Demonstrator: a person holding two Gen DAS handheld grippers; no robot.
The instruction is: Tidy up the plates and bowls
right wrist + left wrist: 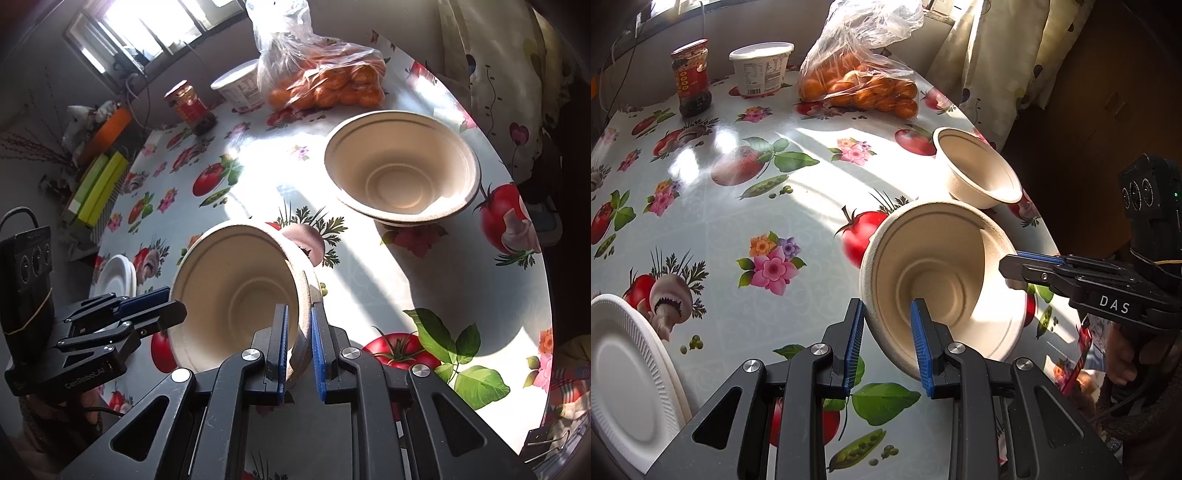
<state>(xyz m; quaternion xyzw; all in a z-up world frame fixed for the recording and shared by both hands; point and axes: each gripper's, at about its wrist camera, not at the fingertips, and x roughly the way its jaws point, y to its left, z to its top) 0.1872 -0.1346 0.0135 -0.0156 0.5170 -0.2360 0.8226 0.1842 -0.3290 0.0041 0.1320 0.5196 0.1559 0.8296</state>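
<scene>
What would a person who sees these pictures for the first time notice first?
First, the tilted beige bowl in the middle, lifted above the table with both grippers on its rim: the left gripper on the near edge, the right gripper on the opposite edge. Behind it, other beige bowls sit stacked in bright sunlight on the colourful tablecloth printed with tomatoes and flowers. At the far edge lies a clear bag of oranges.

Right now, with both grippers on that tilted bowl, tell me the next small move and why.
Probably carry the tilted bowl toward the bowl stack and level it over the top. The right gripper and left gripper both pinch its rim, one on each side, it hangs tipped above the table, and the stack sits open-side up beyond it, ready for nesting.
</scene>
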